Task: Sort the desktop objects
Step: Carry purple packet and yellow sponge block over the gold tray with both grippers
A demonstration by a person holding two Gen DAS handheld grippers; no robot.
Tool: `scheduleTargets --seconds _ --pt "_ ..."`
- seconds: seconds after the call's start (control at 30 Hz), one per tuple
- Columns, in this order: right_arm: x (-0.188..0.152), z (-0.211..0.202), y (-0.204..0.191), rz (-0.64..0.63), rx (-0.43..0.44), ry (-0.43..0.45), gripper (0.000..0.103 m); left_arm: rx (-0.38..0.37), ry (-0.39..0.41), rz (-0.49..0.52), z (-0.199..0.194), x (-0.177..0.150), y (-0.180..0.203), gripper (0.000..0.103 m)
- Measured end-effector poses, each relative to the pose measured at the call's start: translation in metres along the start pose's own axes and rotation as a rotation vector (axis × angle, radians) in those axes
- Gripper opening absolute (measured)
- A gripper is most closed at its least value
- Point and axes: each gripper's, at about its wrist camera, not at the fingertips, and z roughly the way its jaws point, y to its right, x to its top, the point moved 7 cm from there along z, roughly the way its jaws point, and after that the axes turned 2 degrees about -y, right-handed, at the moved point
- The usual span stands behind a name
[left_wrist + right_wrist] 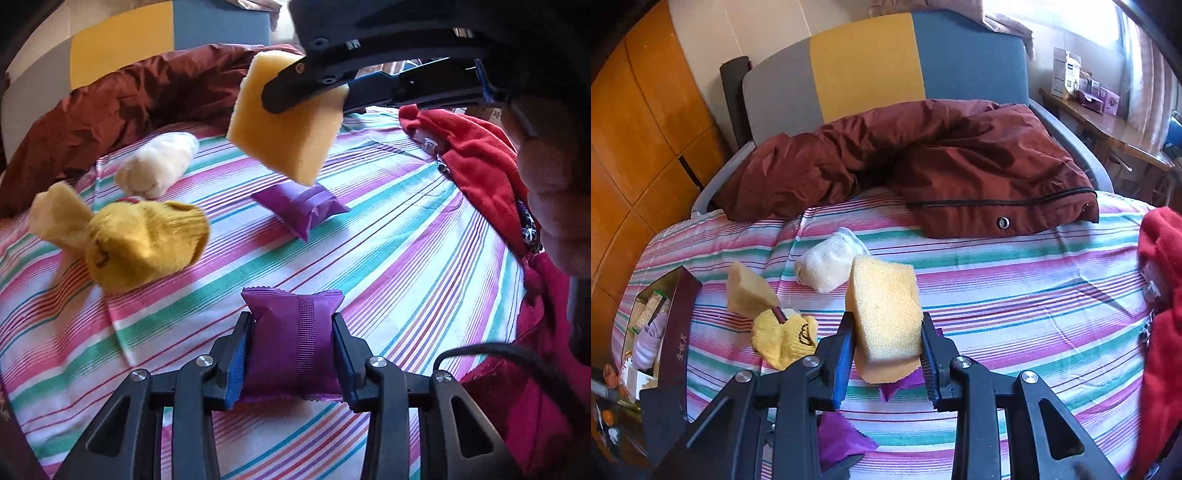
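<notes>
My left gripper (pixel 291 323) is shut on a purple snack packet (pixel 291 343) just above the striped bedsheet (pixel 406 236). My right gripper (pixel 886 328) is shut on a yellow sponge (pixel 886 310) and holds it in the air; it shows in the left wrist view (pixel 284 125) too. A second purple packet (pixel 301 208) lies on the sheet under the sponge. A yellow sock (pixel 147 245), a white sock (pixel 159 166) and another sponge (pixel 748 290) lie at the left.
A dark red box (pixel 670 332) with small items stands at the left bed edge. A maroon jacket (pixel 923 158) lies across the far side. Red clothing (pixel 1160 295) is piled at the right. A headboard (pixel 886 62) rises behind.
</notes>
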Motion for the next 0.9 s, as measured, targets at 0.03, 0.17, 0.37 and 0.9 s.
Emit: scheduleTargets --seconds 0.03,0.17,0.37,0.9 --pt "0.000 -0.001 -0.002 -0.009 0.003 0.004 0.033 -0.002 0.001 -0.010 -0.003 -0.002 -0.002 0.041" --pt "-0.001 -0.002 -0.009 -0.035 0.009 0.013 0.033 0.015 0.005 -0.027 -0.010 -0.008 -0.008 0.041" --pt "-0.003 -0.003 -0.012 -0.046 0.006 0.021 0.033 0.046 0.051 -0.048 -0.038 -0.013 -0.022 0.041" --pt "-0.005 -0.012 -0.032 -0.082 0.030 0.065 0.033 0.137 0.188 -0.170 -0.117 -0.019 -0.076 0.041"
